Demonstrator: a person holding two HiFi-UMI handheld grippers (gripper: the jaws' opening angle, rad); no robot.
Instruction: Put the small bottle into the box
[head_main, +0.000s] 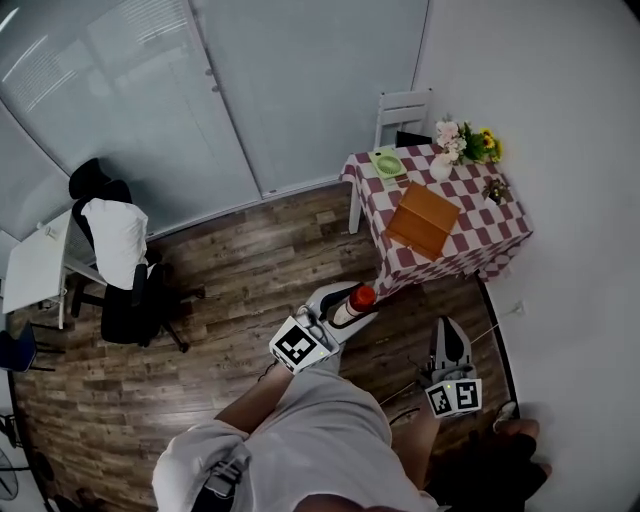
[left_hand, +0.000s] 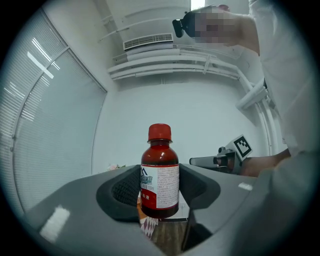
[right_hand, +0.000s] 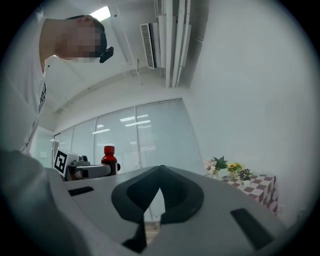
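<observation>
The small bottle (left_hand: 160, 175), dark brown with a red cap and a white label, stands upright between the pads of my left gripper (left_hand: 161, 192), which is shut on it. In the head view that gripper (head_main: 348, 303) holds the bottle (head_main: 357, 299) over the wood floor, short of the checkered table. The brown box (head_main: 423, 218) lies on that table. My right gripper (head_main: 447, 325) hangs lower right beside the table's near corner. Its jaws (right_hand: 160, 172) meet at the tips with nothing between them. From there the bottle (right_hand: 109, 159) shows at the left.
The table (head_main: 500, 245) with its red-and-white cloth stands against the right wall and carries a green plate (head_main: 387, 163), a white vase and flowers (head_main: 465, 143). A white chair (head_main: 403, 108) stands behind it. An office chair (head_main: 120, 265) and a white desk (head_main: 35, 265) are at the left.
</observation>
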